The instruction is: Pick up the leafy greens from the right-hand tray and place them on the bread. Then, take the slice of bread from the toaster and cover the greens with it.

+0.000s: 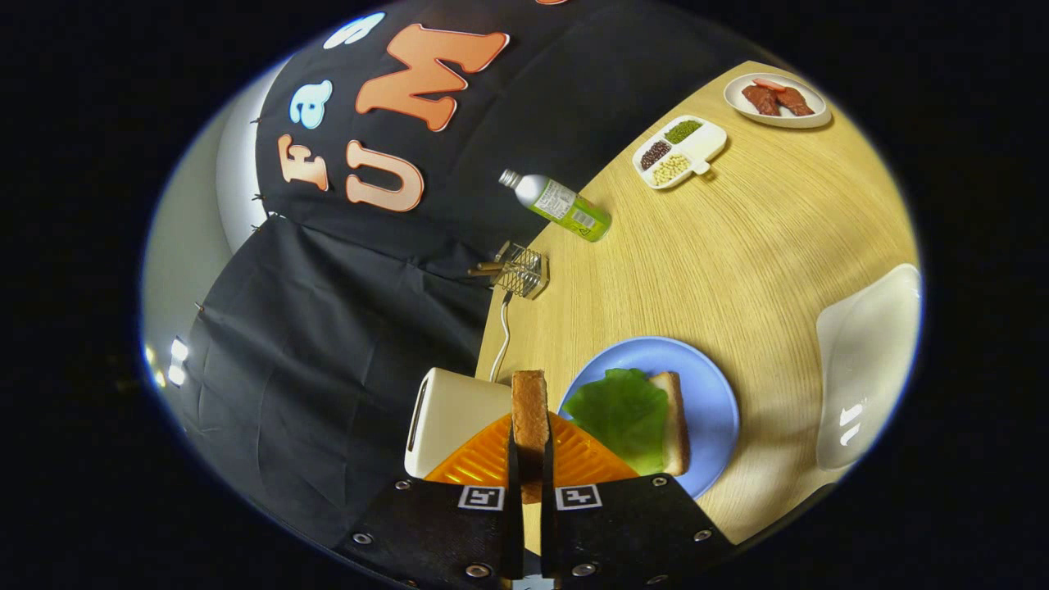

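My gripper (529, 447) is shut on a slice of toasted bread (529, 410), held edge-on between both fingers and sticking out ahead of them. Just beyond and beside the fingers stands the cream toaster (449, 418), with the slice lifted clear of it. On the other side lies a blue plate (705, 385) carrying a bread slice (674, 422) with a green leaf (621, 414) spread over it. The held slice is beside the plate, not over the leaf.
A white tray (869, 360) lies past the blue plate. Farther along the wooden table (737, 246) are a wire rack (522, 271), a green bottle on its side (561, 206), a divided dish of beans (679, 151) and a plate of meat (777, 100). The toaster's cord (502, 336) runs toward the table edge.
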The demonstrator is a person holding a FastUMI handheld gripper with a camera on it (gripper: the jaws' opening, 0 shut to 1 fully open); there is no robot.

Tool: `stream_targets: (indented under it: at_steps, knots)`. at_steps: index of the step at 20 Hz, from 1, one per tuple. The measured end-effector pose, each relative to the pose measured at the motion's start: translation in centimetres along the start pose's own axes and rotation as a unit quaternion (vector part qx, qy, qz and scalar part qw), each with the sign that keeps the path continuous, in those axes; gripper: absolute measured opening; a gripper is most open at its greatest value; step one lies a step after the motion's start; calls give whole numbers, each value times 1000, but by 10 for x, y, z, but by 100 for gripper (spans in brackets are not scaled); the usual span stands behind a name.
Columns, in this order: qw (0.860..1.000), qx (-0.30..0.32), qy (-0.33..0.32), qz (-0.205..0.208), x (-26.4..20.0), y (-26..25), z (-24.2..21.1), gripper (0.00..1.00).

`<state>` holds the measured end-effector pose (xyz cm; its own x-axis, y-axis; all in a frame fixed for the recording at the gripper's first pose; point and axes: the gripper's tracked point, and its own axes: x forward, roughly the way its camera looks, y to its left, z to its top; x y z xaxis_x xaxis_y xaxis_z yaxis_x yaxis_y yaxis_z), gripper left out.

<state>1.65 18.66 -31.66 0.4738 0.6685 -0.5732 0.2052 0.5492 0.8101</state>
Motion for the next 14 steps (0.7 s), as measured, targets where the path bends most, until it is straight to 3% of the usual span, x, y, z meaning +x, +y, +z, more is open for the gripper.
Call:
stream_targets:
  at_steps: [8, 14]
  knots:
    - [999, 3, 14, -38, 10, -37, -14, 9]
    - [995, -18, 6, -102, 9, -70, -19, 9]
